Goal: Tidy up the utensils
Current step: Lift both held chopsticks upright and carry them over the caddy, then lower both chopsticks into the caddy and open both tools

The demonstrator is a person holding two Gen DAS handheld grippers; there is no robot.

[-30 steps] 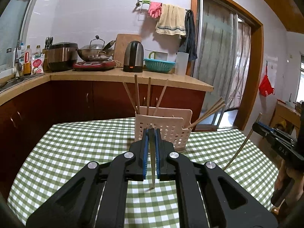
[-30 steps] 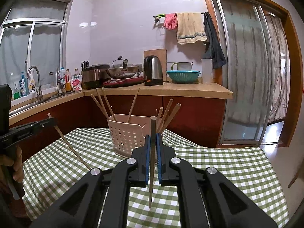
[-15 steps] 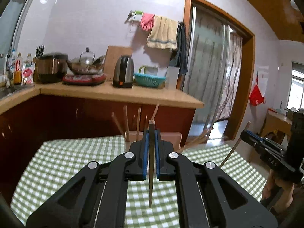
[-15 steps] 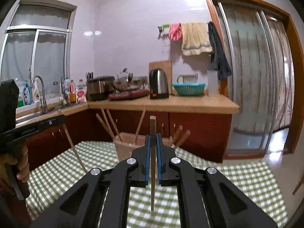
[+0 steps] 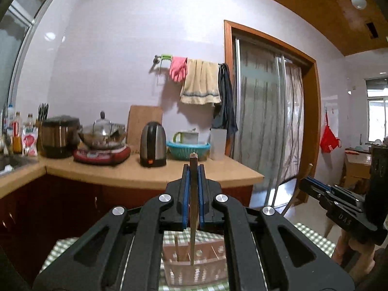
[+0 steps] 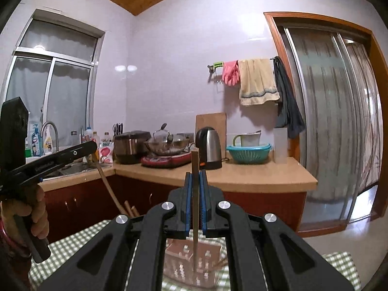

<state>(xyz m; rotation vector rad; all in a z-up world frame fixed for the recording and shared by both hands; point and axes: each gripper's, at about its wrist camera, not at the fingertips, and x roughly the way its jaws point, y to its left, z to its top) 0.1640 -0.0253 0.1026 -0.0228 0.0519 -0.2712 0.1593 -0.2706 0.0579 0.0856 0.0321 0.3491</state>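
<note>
My left gripper (image 5: pixel 193 169) is shut on a wooden chopstick (image 5: pixel 192 230) that stands upright between its blue pads. The chopstick's lower end hangs over the pale perforated utensil basket (image 5: pixel 206 274) on the green-checked table (image 5: pixel 312 237). My right gripper (image 6: pixel 195 177) is likewise shut on an upright chopstick (image 6: pixel 195 208) above the same basket (image 6: pixel 179 266). Several chopsticks (image 6: pixel 131 209) stand in the basket. Each gripper also shows in the other's view: the right gripper (image 5: pixel 339 208) at the right edge, and the left gripper (image 6: pixel 60 157) with a person's hand (image 6: pixel 36 208) at the left.
Behind the table runs a wooden counter (image 5: pixel 145 177) with a kettle (image 5: pixel 153 144), a wok on a hob (image 5: pixel 103 134), a rice cooker (image 5: pixel 59 135) and a teal basket (image 6: pixel 248 152). A sink and tap (image 6: pixel 49 131) are at the left. A sliding glass door (image 6: pixel 327 121) is at the right.
Both grippers have risen, each still holding its chopstick. The basket has dropped from mid-view to the bottom, under the fingers, and more wall and ceiling show.
</note>
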